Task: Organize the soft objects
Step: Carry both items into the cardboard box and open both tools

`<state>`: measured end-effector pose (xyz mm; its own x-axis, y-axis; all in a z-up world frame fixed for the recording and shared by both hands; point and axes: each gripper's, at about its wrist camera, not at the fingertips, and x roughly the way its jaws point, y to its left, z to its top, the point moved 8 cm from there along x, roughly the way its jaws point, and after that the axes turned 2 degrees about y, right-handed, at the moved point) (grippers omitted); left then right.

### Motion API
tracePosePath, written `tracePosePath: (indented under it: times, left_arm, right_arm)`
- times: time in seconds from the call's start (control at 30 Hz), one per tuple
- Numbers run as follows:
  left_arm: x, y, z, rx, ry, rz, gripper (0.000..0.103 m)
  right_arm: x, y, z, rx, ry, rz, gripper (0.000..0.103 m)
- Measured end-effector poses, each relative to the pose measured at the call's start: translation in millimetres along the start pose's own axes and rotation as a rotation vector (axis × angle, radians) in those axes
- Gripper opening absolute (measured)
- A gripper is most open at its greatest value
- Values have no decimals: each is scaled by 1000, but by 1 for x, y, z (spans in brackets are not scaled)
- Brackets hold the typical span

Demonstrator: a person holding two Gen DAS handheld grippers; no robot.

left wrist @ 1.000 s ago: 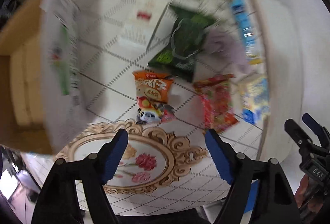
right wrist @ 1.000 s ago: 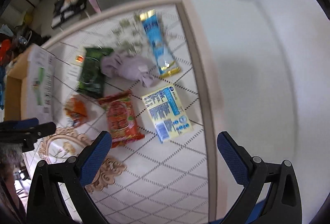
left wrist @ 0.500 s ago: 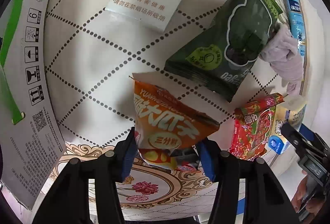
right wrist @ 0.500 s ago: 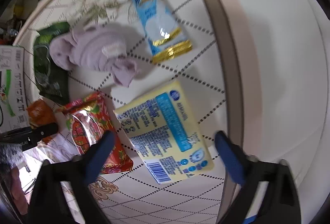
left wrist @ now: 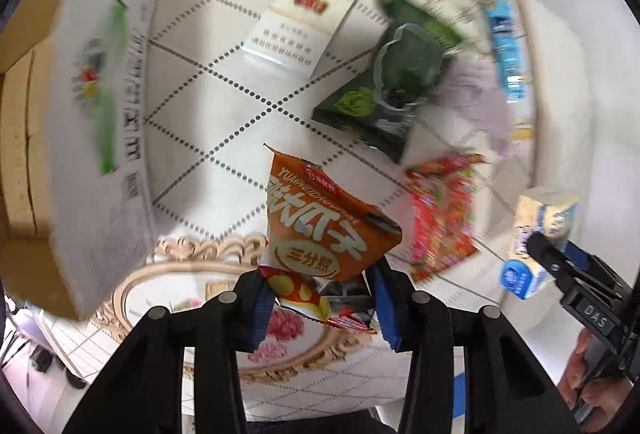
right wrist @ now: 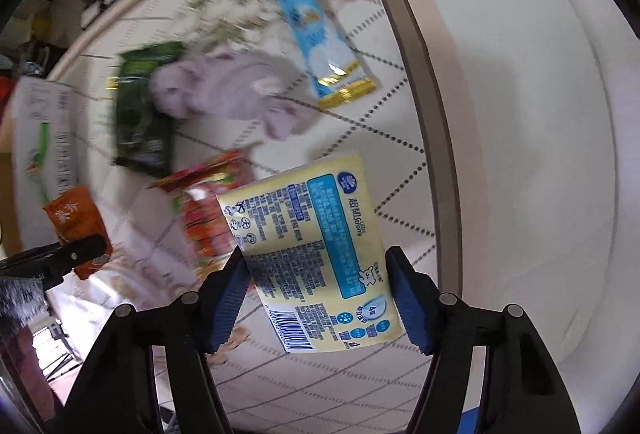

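White diamond-patterned counter (left wrist: pixel 224 82) fills my left view, with a cardboard box (left wrist: pixel 100 122) standing at its left edge. My left gripper (left wrist: pixel 316 298) has its jaws clamped on the lower end of the orange bag (left wrist: pixel 320 234), which looks raised off the counter. Beyond lie a white pack (left wrist: pixel 300 22), green bag (left wrist: pixel 396 86), lilac cloth (left wrist: pixel 480 106), blue sachet (left wrist: pixel 506 46) and red bag (left wrist: pixel 440 214).

On the right view, my right gripper (right wrist: pixel 316 298) has its jaws clamped across the yellow tissue pack (right wrist: pixel 316 246), also lifted; the cloth (right wrist: pixel 232 90) and sachet (right wrist: pixel 316 26) lie behind it.

I judge both items should go to the box. Soft packs sag and swing, so I'd carry slowly, keep the squeeze light but steady, hold them level, and lower each fully inside before letting go.
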<state>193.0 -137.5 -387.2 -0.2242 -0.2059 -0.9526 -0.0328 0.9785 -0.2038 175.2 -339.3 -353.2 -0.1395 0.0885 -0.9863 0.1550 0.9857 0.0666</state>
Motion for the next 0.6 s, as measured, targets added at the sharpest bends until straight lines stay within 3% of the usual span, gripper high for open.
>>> tracePosePath:
  times: [0.13,0.23,0.37,0.5,0.6]
  left_arm:
    - [-68,-4,-29,16,-97,-73,40]
    - [-127,22,-31,7,-182,-113,40]
    - [-192,59,-29,-14,-284,-123,40]
    - [-226,118,-19,-75,-349,-93,40]
    - [-231,166,-2,-123,-354,-82,40]
  right_arm:
    - [-48,41,-12,-56,-51,74,69]
    - [-87,80,-24,-128,-92,137,69]
    - [-117,172,-33,-242,-122,229,69]
    - [-127,248,-30,-296,-131,266,69]
    - [-126,301,-18,-317,-139,256,69]
